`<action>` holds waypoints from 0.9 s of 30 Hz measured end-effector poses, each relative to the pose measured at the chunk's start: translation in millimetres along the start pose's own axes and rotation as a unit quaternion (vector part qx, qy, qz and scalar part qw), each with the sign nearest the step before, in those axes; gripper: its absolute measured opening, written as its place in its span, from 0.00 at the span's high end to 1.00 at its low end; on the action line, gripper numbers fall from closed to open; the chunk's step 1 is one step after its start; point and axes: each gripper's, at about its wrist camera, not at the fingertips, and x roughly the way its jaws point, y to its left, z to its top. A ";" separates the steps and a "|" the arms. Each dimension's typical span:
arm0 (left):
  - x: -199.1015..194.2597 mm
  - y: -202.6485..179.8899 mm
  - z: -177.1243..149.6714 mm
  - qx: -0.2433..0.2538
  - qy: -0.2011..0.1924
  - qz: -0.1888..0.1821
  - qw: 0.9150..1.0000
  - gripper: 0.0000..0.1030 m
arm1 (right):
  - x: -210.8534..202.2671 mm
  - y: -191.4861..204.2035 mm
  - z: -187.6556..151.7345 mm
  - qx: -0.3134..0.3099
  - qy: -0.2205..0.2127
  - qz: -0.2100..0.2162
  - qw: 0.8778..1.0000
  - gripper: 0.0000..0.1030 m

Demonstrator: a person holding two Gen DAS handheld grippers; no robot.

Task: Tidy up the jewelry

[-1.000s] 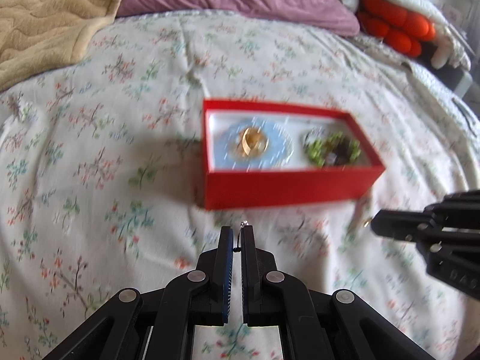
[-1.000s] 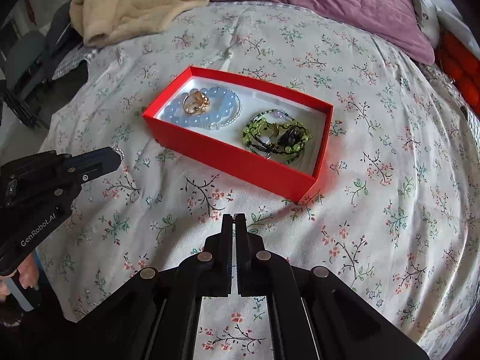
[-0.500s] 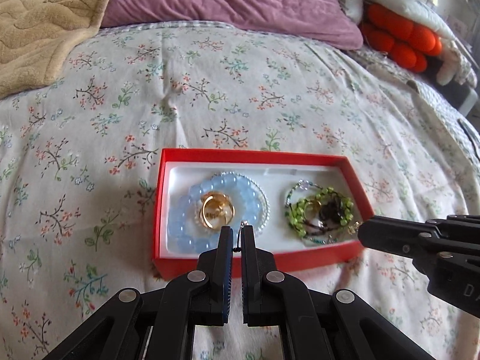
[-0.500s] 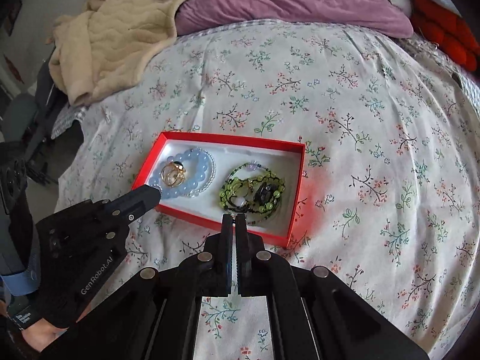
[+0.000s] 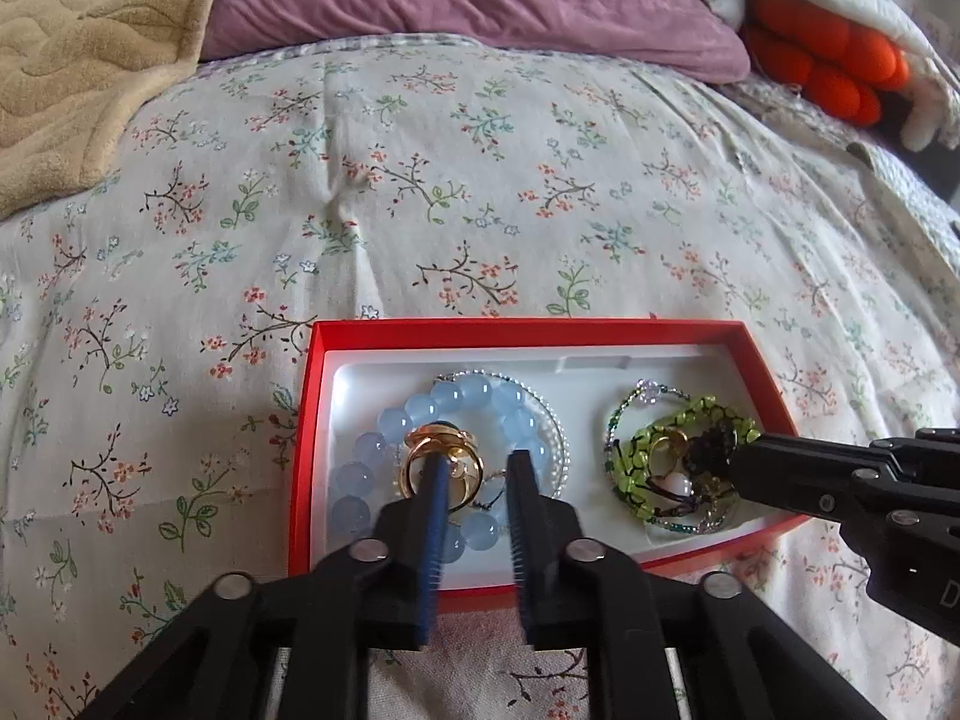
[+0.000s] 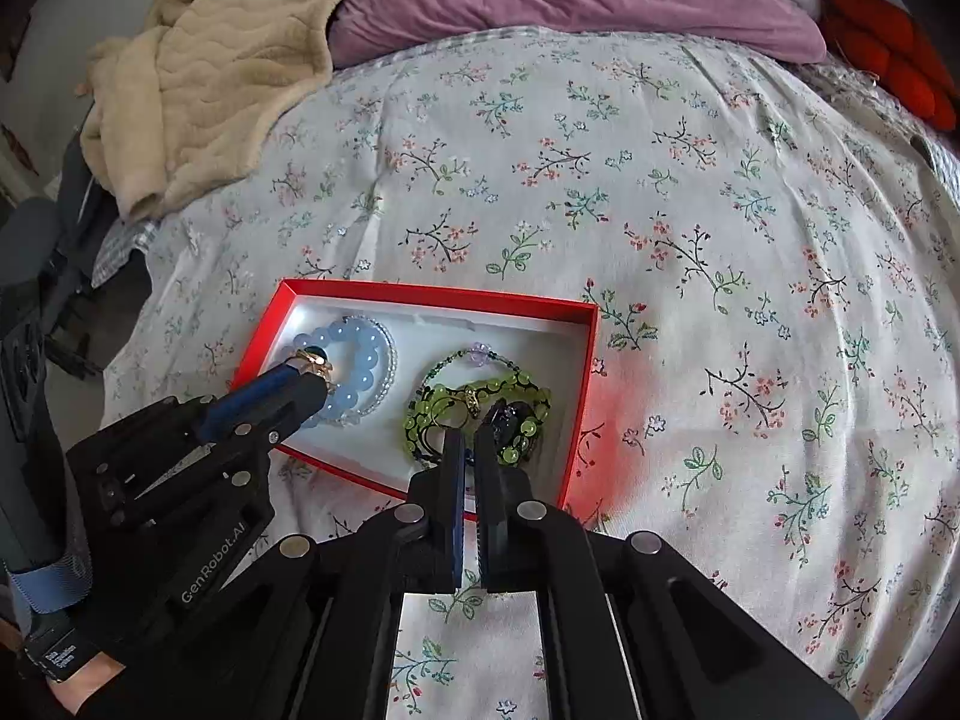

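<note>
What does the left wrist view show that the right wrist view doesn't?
Only the left wrist view: the left gripper head-on, its jaws opening over the gold ring, nothing pinched.

Only the right wrist view: the person's left hand and the bed's left edge.

Both: red box, blue bead bracelet, green bead bracelet, floral bedspread.

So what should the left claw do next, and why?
Probably finish opening and lift clear. The left claw hangs over the gold rings inside the blue bead bracelet in the red box, jaws opening, nothing visibly pinched between them.
</note>
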 end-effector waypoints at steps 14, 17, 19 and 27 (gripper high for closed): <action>-41.4 -0.3 -10.3 0.000 -0.008 0.030 1.000 0.13 | -32.2 -5.2 -15.0 -0.015 -0.012 -0.009 1.000 0.46; -46.7 2.6 -20.7 -0.007 0.004 0.046 0.999 0.09 | -39.5 -4.0 -22.9 -0.026 -0.010 -0.030 0.999 0.44; -47.9 5.7 -29.1 -0.015 0.019 0.057 0.998 0.07 | -43.1 -2.6 -29.9 -0.033 -0.008 -0.045 0.998 0.40; -57.0 12.0 -53.6 -0.033 0.050 0.100 0.993 0.01 | -48.6 -0.3 -56.6 -0.045 0.002 -0.100 0.994 0.18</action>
